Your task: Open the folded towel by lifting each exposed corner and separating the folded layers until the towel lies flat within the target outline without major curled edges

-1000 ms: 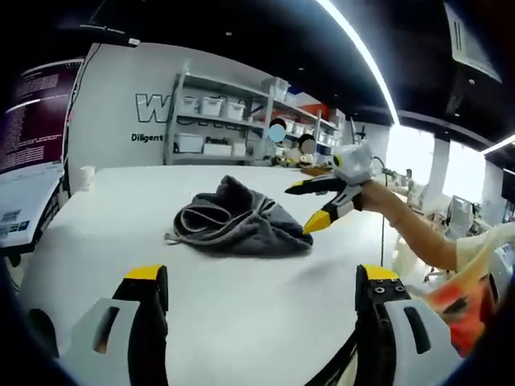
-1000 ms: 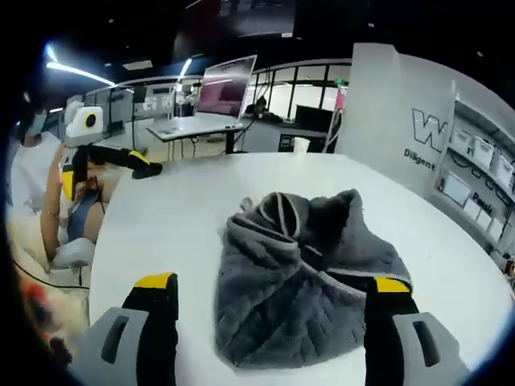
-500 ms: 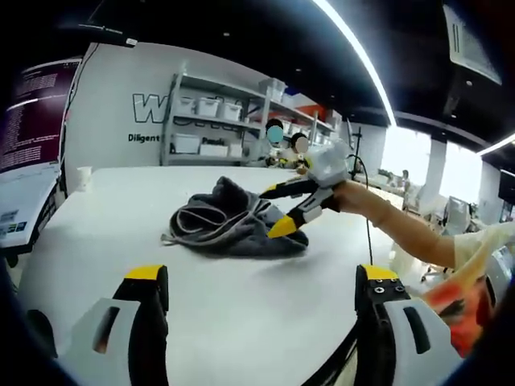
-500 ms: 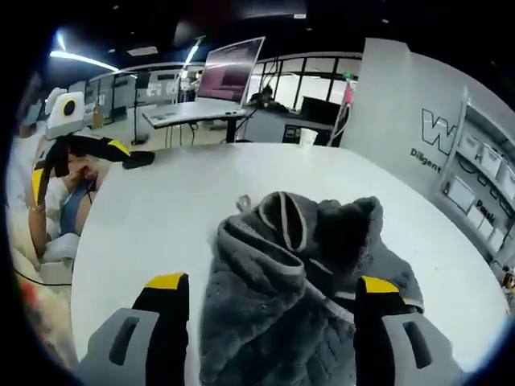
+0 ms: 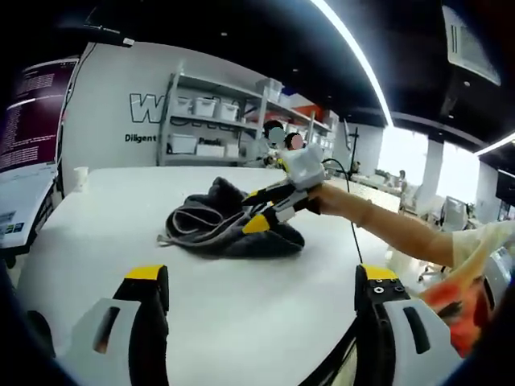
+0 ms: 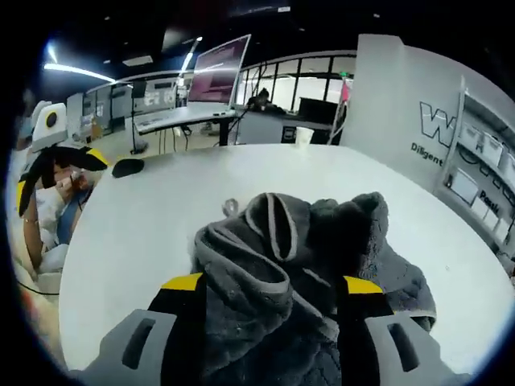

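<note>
A crumpled grey towel (image 5: 211, 225) with lighter piped edges lies bunched on the white table (image 5: 241, 297). In the left gripper view my left gripper (image 5: 261, 277) hovers open over bare table, well short of the towel. My right gripper (image 5: 253, 209) reaches in from the right on a person's arm, its yellow tips at the towel's near right side. In the right gripper view the towel (image 6: 282, 249) bulges up between the spread jaws of my right gripper (image 6: 273, 284), which is open around a thick fold. The left gripper (image 6: 58, 175) shows far left, off the table's edge.
Shelves with white bins (image 5: 211, 121) stand behind the table, and a monitor (image 5: 24, 121) is at the left with a white cup (image 5: 80, 175) near it. A dark mouse-like object (image 6: 127, 166) lies near the table (image 6: 145, 209) edge. Desks and a screen (image 6: 221, 68) stand beyond.
My right gripper has moved forward from beside the towel onto it, so a fold now sits between its jaws, which stand a little narrower. The left gripper has held its place.
</note>
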Motion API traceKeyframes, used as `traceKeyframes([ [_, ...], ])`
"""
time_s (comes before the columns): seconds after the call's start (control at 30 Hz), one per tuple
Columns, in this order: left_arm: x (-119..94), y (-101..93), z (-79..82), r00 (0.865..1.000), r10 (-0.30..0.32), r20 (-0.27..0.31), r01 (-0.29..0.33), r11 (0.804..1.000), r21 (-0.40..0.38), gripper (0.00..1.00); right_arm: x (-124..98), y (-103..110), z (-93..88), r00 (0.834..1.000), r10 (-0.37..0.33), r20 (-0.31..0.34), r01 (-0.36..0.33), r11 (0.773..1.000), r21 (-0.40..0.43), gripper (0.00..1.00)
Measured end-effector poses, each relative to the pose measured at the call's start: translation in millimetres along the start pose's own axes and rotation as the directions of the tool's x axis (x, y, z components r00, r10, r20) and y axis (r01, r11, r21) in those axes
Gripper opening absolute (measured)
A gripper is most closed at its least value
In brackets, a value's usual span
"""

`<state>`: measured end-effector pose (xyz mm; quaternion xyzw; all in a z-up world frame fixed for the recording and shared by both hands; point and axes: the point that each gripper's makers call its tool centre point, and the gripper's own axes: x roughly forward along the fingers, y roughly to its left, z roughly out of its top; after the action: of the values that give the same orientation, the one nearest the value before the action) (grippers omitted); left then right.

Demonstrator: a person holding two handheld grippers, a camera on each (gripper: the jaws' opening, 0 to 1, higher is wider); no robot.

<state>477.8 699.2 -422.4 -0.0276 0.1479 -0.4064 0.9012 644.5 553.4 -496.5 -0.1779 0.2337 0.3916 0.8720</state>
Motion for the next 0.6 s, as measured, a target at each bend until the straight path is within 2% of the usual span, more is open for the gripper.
traceKeyframes([
  [0.13,-2,3.6,0.9,1.000,0.008,0.006,-0.008,1.000,-0.004,0.93,2,-1,-5.7,1.000,0.013,0.027,-0.014,0.998,0.061,0.42],
  [0.27,0,5.8,-0.4,1.000,0.011,0.003,-0.011,1.000,-0.010,0.93,2,0,-8.3,0.999,0.017,0.035,-0.020,0.996,0.082,0.18],
  [0.47,3,3.8,-2.5,1.000,0.001,-0.007,-0.001,1.000,-0.010,0.93,1,3,-5.7,0.998,0.024,0.066,-0.029,0.997,0.070,0.08],
  [0.6,5,5.9,-4.0,1.000,0.000,-0.014,0.000,1.000,-0.014,0.92,0,9,-1.7,0.994,0.043,0.104,-0.044,0.999,0.015,0.02],
])
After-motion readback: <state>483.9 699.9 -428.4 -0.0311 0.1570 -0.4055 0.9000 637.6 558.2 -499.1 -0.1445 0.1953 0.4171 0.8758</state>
